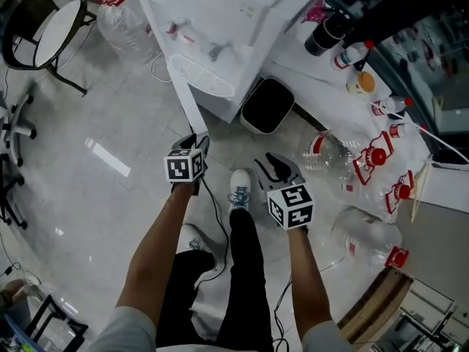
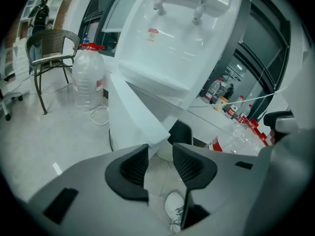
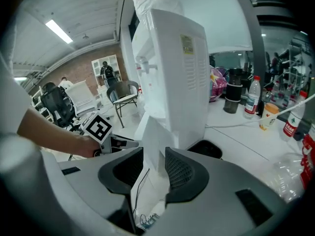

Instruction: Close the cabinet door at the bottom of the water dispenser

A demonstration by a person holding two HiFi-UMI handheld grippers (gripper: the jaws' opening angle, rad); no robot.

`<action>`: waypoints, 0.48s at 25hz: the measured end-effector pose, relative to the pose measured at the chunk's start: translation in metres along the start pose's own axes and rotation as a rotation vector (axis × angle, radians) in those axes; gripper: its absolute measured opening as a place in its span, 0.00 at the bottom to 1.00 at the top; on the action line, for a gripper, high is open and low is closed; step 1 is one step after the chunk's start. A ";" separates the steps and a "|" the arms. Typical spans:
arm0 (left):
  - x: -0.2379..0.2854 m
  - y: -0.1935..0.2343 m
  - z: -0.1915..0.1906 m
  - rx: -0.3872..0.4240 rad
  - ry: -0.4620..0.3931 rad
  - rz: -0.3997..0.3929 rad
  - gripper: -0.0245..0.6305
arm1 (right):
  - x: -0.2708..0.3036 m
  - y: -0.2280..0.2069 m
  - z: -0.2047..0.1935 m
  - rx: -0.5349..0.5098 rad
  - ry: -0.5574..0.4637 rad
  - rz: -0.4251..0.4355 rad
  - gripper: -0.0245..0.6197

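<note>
The white water dispenser [image 1: 212, 35] stands at the top centre of the head view. Its bottom cabinet door [image 1: 183, 86] hangs open as a thin white panel swung out toward me. My left gripper [image 1: 196, 138] sits just short of the door's free edge, jaws open. In the left gripper view the door [image 2: 130, 112] ends right beyond the open left gripper [image 2: 160, 159], with only floor and a shoe in the gap. My right gripper [image 1: 272, 163] hovers open to the right, over the floor. In the right gripper view the door [image 3: 152, 141] shows beyond the empty right gripper [image 3: 153, 166].
A black bin [image 1: 267, 105] stands right of the dispenser. A full water jug [image 1: 121, 17] and a chair [image 1: 40, 28] are at the left. Empty jugs [image 1: 366, 160] lie at the right, below a counter with bottles [image 1: 352, 53]. My white shoe [image 1: 239, 185] and a cable are on the floor.
</note>
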State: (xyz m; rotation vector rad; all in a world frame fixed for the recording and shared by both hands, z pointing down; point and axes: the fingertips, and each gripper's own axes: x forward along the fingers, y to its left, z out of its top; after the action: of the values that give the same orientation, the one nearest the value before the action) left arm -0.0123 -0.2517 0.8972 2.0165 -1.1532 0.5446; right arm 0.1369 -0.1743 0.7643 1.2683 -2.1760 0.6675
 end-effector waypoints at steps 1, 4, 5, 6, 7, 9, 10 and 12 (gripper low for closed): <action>0.005 -0.004 0.002 0.007 0.002 0.004 0.30 | -0.005 -0.005 -0.002 0.003 -0.005 -0.007 0.30; 0.022 -0.017 0.008 0.023 -0.001 0.014 0.30 | -0.016 -0.021 -0.013 0.013 -0.013 -0.023 0.30; 0.028 -0.021 0.009 0.026 -0.001 0.018 0.30 | -0.020 -0.026 -0.018 0.022 -0.013 -0.027 0.30; 0.034 -0.024 0.010 0.030 0.000 0.023 0.30 | -0.023 -0.031 -0.024 0.036 -0.014 -0.031 0.30; 0.039 -0.026 0.011 0.035 0.002 0.032 0.29 | -0.027 -0.036 -0.031 0.055 -0.014 -0.036 0.30; 0.049 -0.028 0.013 0.054 0.012 0.050 0.29 | -0.034 -0.047 -0.043 0.107 -0.018 -0.046 0.30; 0.054 -0.029 0.014 0.067 0.018 0.056 0.29 | -0.037 -0.052 -0.048 0.128 -0.018 -0.053 0.30; 0.063 -0.032 0.019 0.091 0.028 0.061 0.28 | -0.042 -0.064 -0.055 0.148 -0.015 -0.070 0.30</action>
State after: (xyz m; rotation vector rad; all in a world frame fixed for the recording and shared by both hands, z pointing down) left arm 0.0472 -0.2905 0.9147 2.0498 -1.1957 0.6646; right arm 0.2219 -0.1399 0.7867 1.4220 -2.1158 0.8059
